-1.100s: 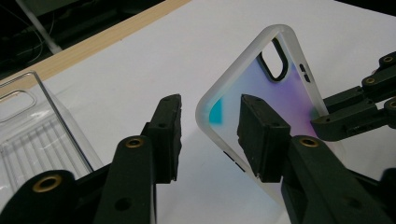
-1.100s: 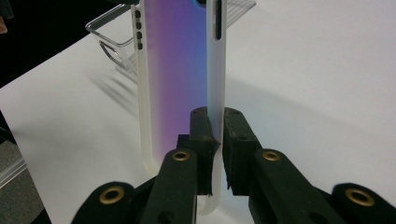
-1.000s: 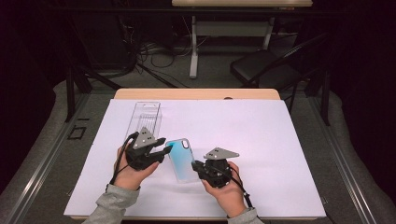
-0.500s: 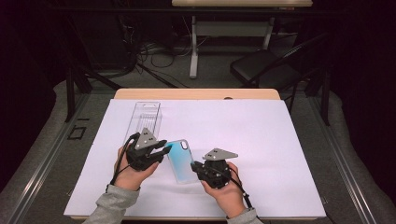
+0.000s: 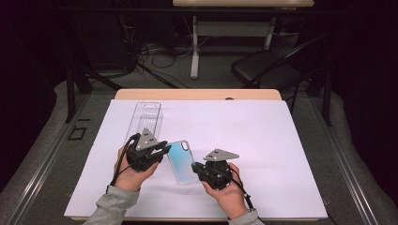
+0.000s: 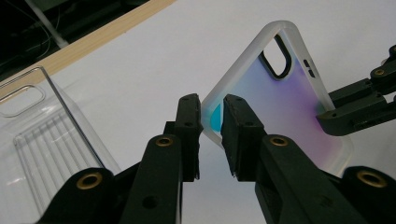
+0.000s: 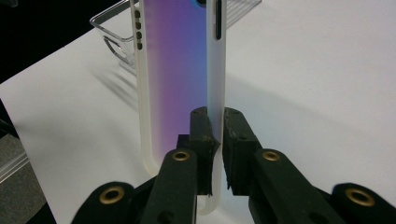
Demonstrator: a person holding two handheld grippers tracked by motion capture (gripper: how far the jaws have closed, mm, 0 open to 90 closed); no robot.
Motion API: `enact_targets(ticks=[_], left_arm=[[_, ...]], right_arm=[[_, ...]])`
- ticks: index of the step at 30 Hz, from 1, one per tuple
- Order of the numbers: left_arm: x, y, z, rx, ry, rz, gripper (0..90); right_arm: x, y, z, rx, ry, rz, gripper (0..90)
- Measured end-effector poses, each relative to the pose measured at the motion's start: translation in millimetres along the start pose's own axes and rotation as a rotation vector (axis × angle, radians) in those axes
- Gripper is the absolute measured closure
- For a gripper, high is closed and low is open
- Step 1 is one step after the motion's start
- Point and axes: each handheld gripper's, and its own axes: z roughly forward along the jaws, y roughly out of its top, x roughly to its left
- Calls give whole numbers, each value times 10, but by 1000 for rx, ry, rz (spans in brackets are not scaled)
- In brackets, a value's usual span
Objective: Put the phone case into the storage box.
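Observation:
A translucent phone case (image 5: 182,161), tinted blue to purple, hangs tilted just above the white sheet between both grippers. My left gripper (image 5: 163,151) grips the case's left edge. In the left gripper view its jaws have just been closing and now pinch the frosted rim of the case (image 6: 280,107) at my left gripper (image 6: 211,122). My right gripper (image 5: 197,168) is shut on the case's right side. In the right gripper view the white side rim of the case (image 7: 177,70) is clamped at my right gripper (image 7: 216,133).
A clear plastic packaging tray (image 5: 146,119) lies on the white sheet (image 5: 263,140) just beyond my left hand. The wooden table edge (image 5: 197,94) runs along the back. Behind it stand a dark chair (image 5: 263,68) and a table leg (image 5: 195,51).
The left gripper's jaws look slightly closer together on the case's edge. Both hands and the case have kept their places.

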Motion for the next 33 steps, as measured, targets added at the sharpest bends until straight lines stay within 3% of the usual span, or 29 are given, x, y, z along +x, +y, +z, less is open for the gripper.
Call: enact_targets(ticks=[33], left_arm=[[-1,3,-18,4,6,16,800]], right_arm=[[1,-6,7,-6,12,6,835]])
